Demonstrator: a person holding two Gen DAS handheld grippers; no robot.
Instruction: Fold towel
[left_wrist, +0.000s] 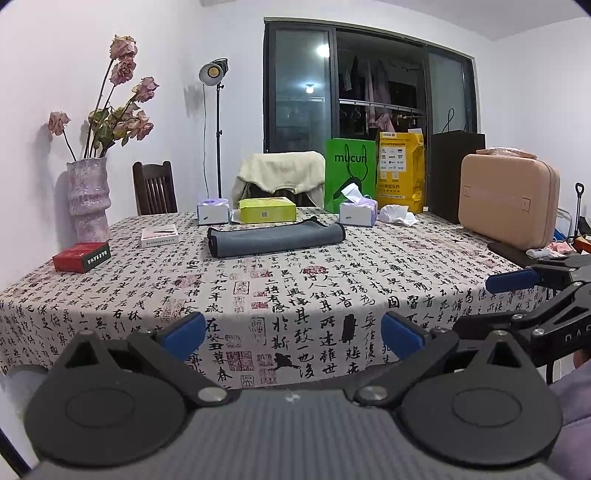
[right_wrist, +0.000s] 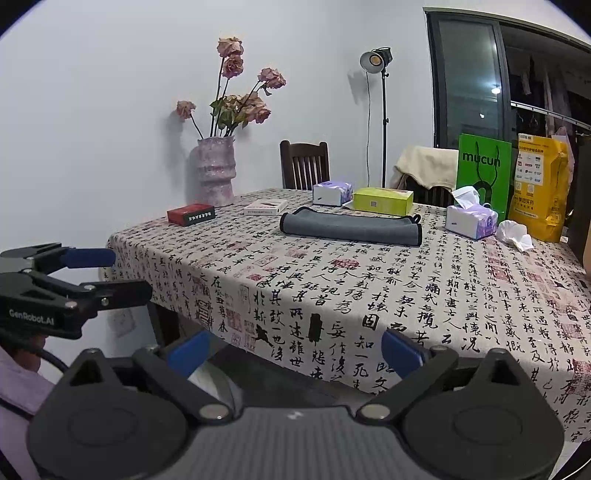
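Observation:
A grey towel (left_wrist: 275, 240) lies folded into a long narrow strip on the far half of the table; it also shows in the right wrist view (right_wrist: 351, 229). My left gripper (left_wrist: 293, 334) is open and empty, held at the near table edge, well short of the towel. My right gripper (right_wrist: 293, 350) is open and empty, held off the near left corner of the table. Each gripper shows at the edge of the other's view: the right one (left_wrist: 524, 284), the left one (right_wrist: 110, 273).
The table (left_wrist: 332, 295) has a calligraphy-print cloth. Behind the towel stand two tissue boxes (left_wrist: 212, 212) (left_wrist: 357, 213), a yellow-green box (left_wrist: 266, 209), a green bag (left_wrist: 349, 173) and a yellow bag (left_wrist: 400, 170). A vase (left_wrist: 88, 195), a red box (left_wrist: 81, 256) and a white box (left_wrist: 159, 236) are left; a beige case (left_wrist: 508, 199) is right.

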